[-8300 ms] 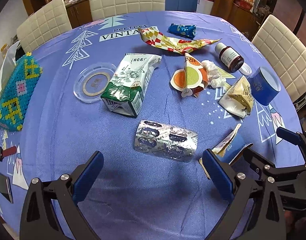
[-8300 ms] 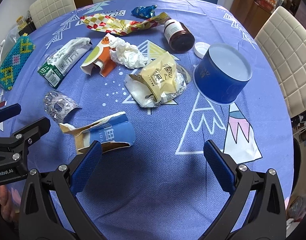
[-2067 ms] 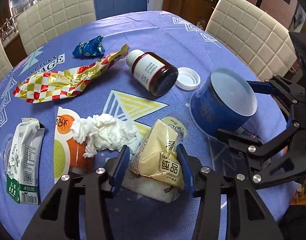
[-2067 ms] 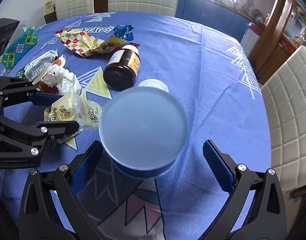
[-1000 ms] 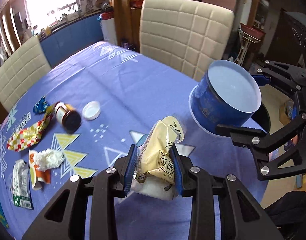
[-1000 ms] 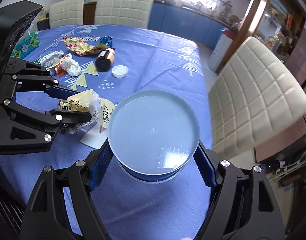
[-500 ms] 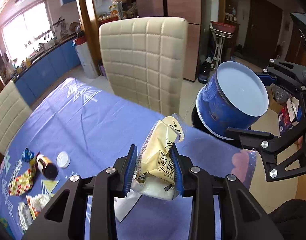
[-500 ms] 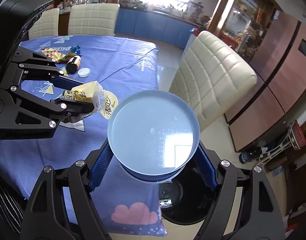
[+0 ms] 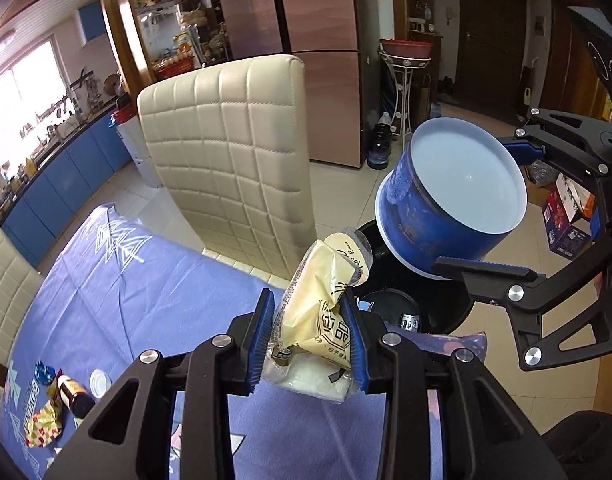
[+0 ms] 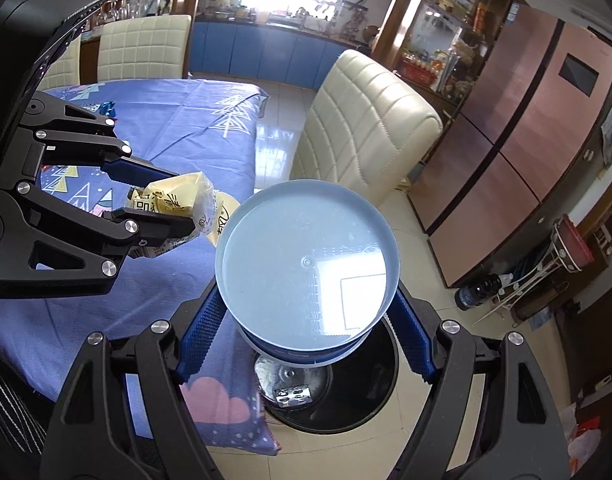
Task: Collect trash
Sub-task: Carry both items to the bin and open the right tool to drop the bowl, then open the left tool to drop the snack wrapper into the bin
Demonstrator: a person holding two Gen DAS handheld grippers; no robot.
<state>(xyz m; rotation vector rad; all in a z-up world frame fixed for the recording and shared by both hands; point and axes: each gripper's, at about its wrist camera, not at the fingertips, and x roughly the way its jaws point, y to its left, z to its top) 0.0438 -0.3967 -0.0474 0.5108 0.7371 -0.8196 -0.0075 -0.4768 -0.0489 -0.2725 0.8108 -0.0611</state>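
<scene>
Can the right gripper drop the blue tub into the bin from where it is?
Probably yes. The right gripper holds the tub right above the open black bin, with nothing between them. The table edge sits just beside the bin, clear of the drop.

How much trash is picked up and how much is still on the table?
Some is done: a silver blister pack already lies in the black bin. In hand now: the left gripper holds a yellow snack wrapper, the right gripper a blue paper tub, both near the bin. Left on the table: a brown bottle, white cap and checkered wrapper.
</scene>
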